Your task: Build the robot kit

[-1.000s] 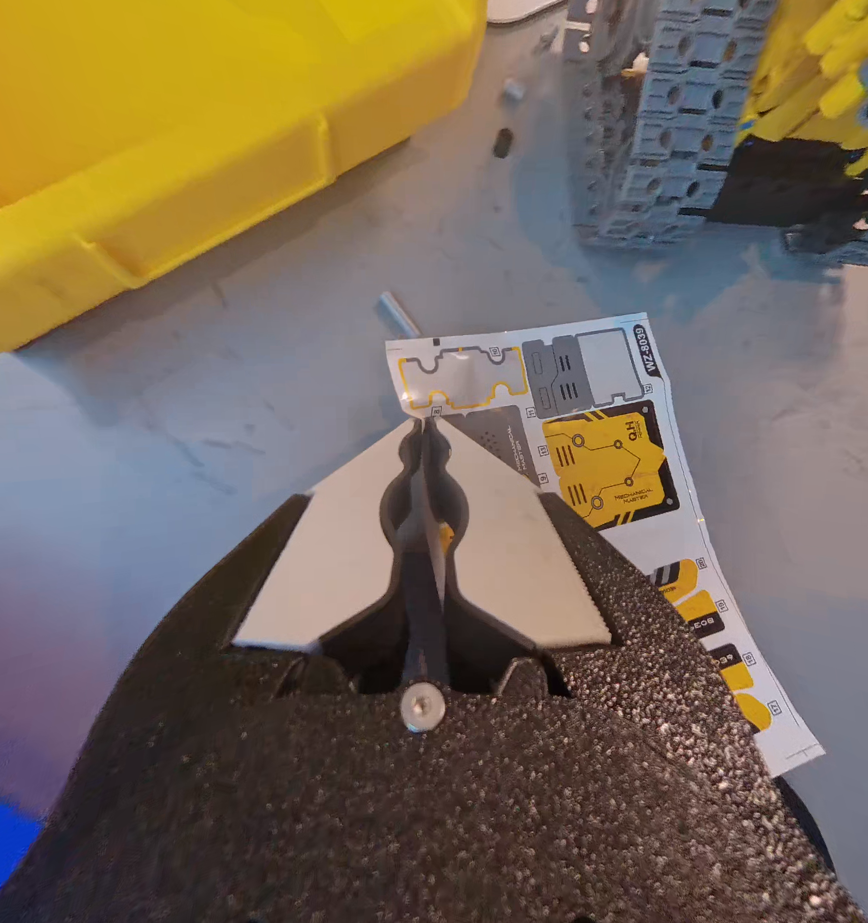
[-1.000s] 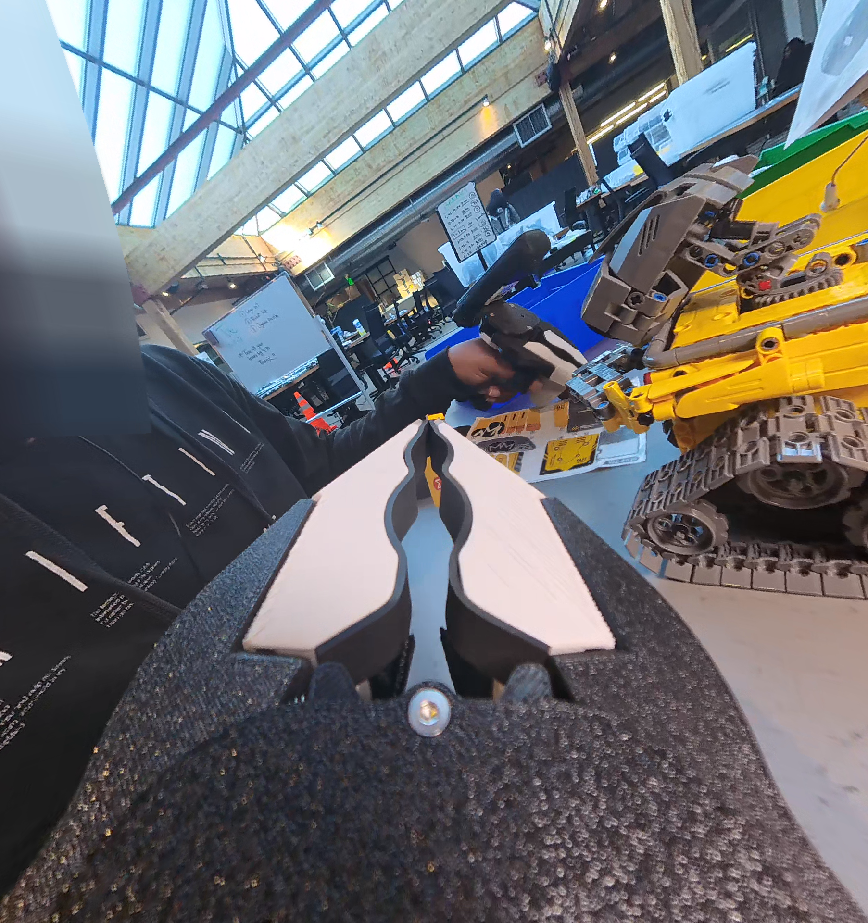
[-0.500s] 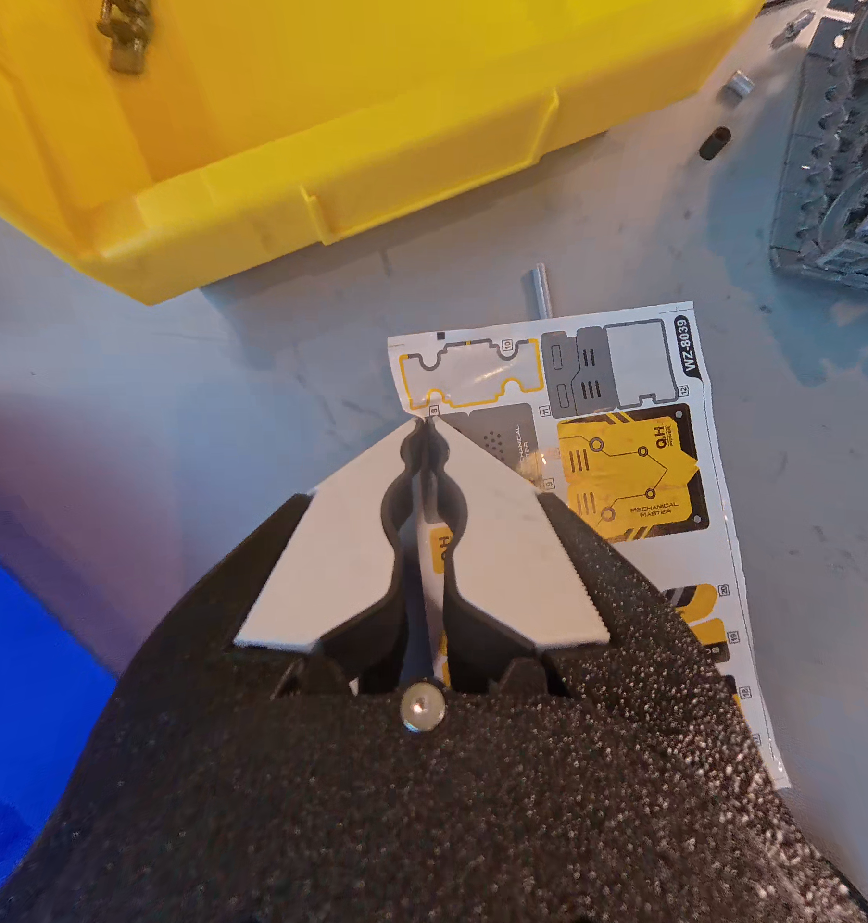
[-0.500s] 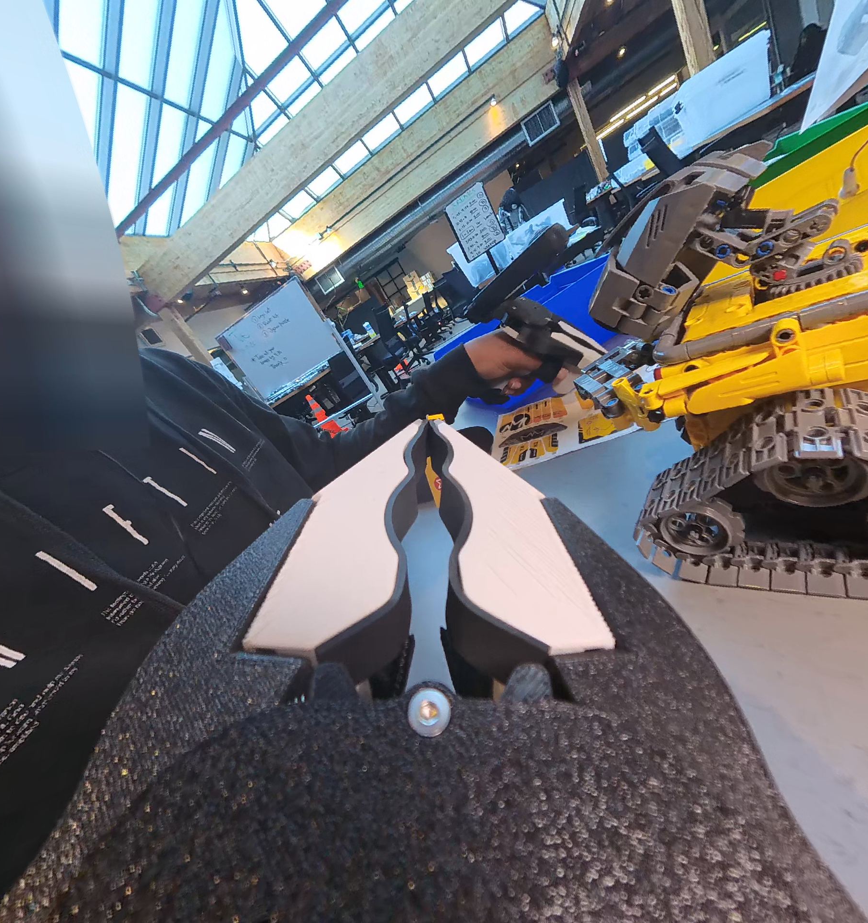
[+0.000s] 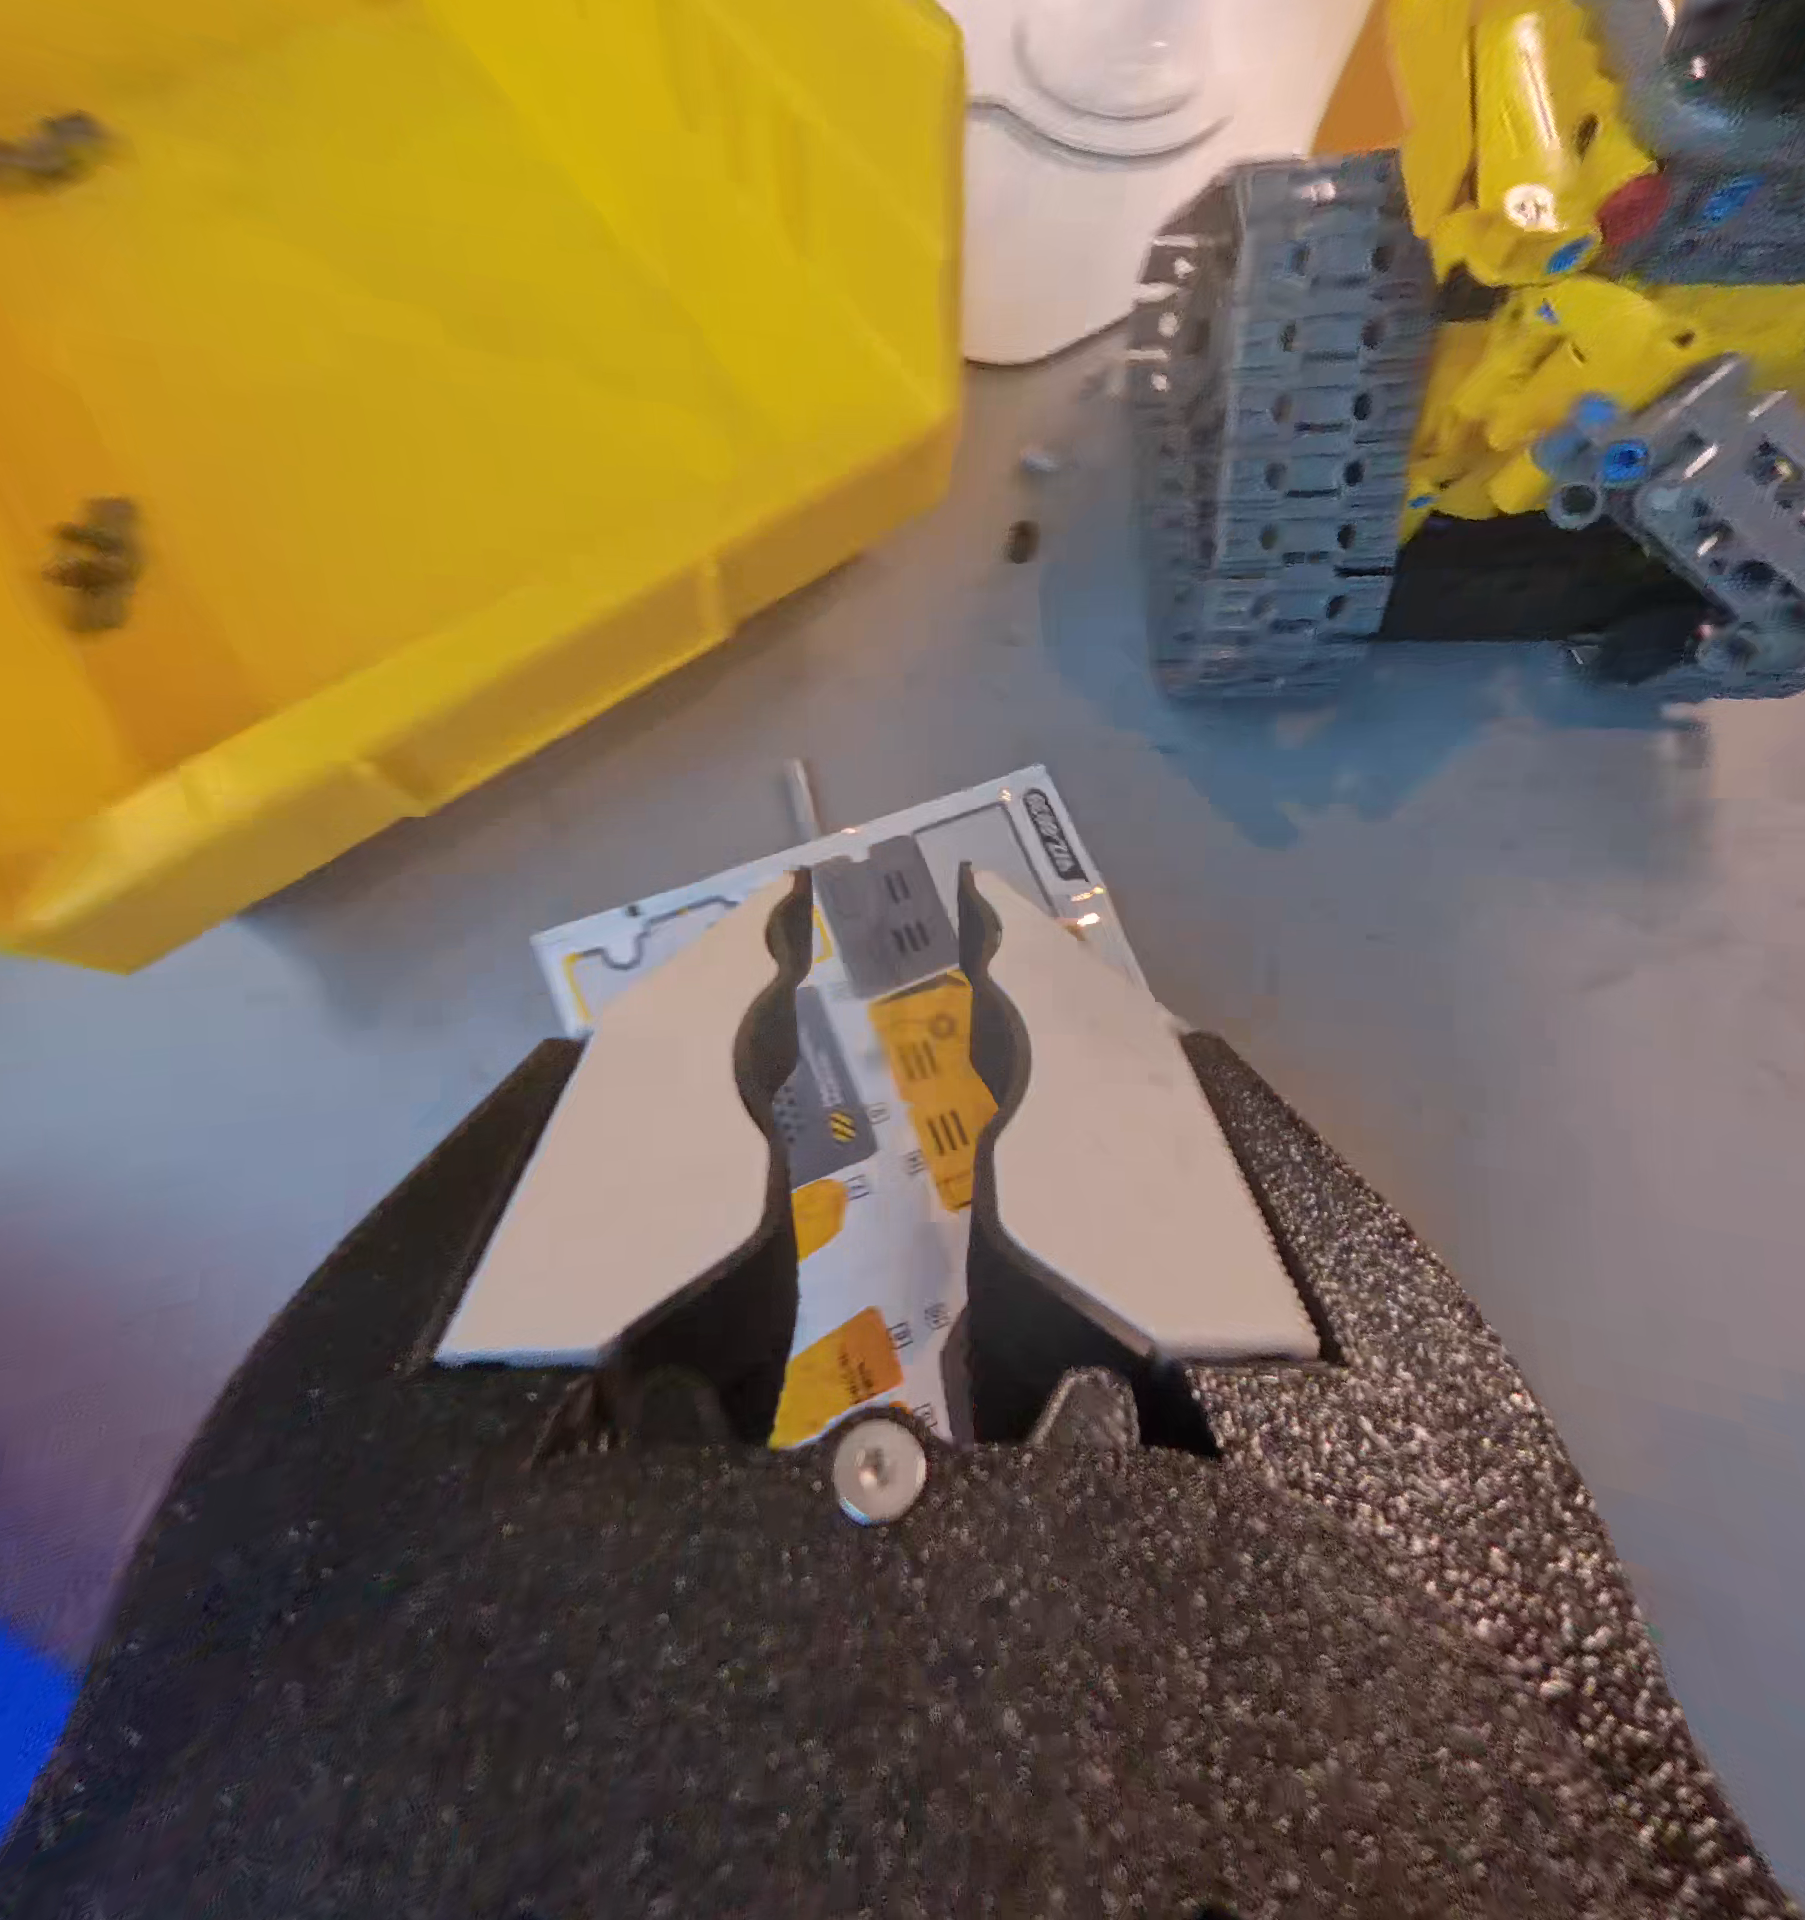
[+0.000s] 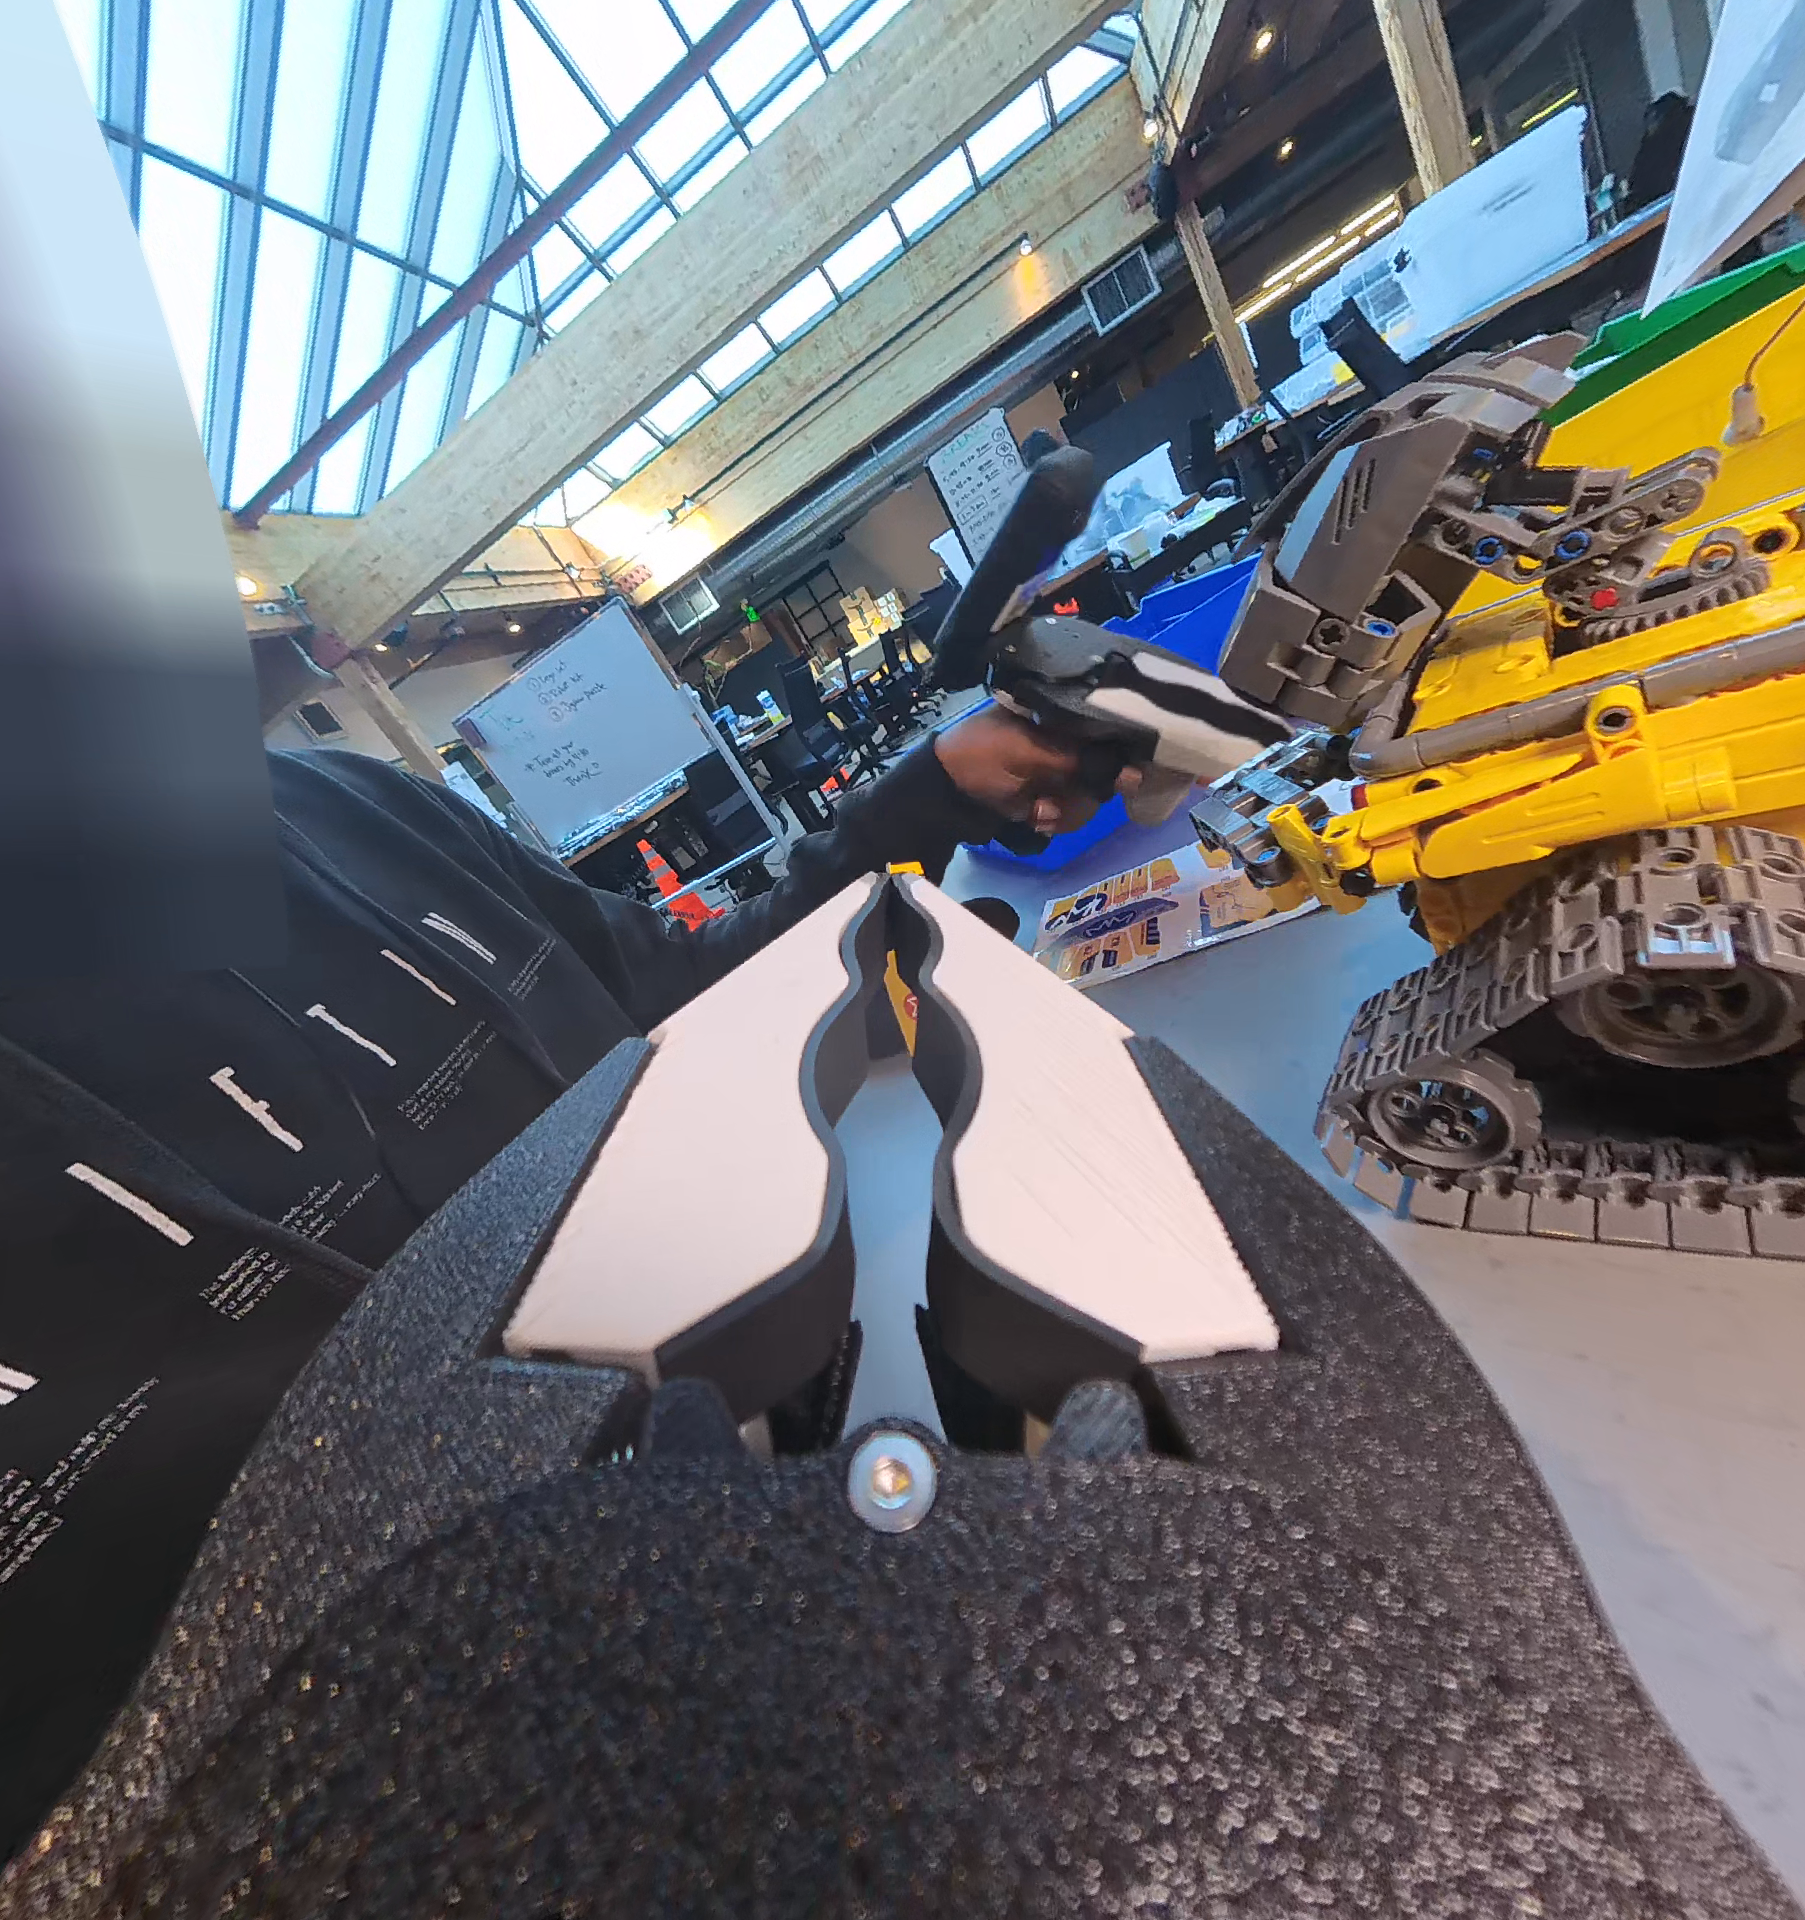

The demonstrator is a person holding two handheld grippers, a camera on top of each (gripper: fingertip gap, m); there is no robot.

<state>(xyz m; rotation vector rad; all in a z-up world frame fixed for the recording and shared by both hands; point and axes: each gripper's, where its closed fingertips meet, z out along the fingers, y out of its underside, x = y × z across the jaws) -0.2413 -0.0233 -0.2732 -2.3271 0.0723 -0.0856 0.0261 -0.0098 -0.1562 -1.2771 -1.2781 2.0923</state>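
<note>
The left gripper [image 5: 882, 894] is hanging over a sticker sheet [image 5: 882, 1132] that is lying flat on the grey table [image 5: 1449, 1039]. Its jaws are standing apart with a narrow gap, and the sheet is showing through that gap; whether the fingertips are touching the paper cannot be told. A big yellow bin [image 5: 389, 416] is sitting to the left of the sheet, and a yellow and grey tracked brick model [image 5: 1500, 416] is standing to the right, well apart from it. A small grey pin [image 5: 800, 800] is lying just beyond the sheet's far edge.

The right gripper [image 6: 893, 883] is being held nearly closed — its tips are pinching a small yellow sticker [image 6: 900, 1003], which is peeking out between them. This gripper is well apart from the sheet, pointing across the table towards the person's black sleeve [image 6: 462, 914]. In the right wrist view, the left gripper is showing farther off, just above the sheet and near the model's front.
</note>
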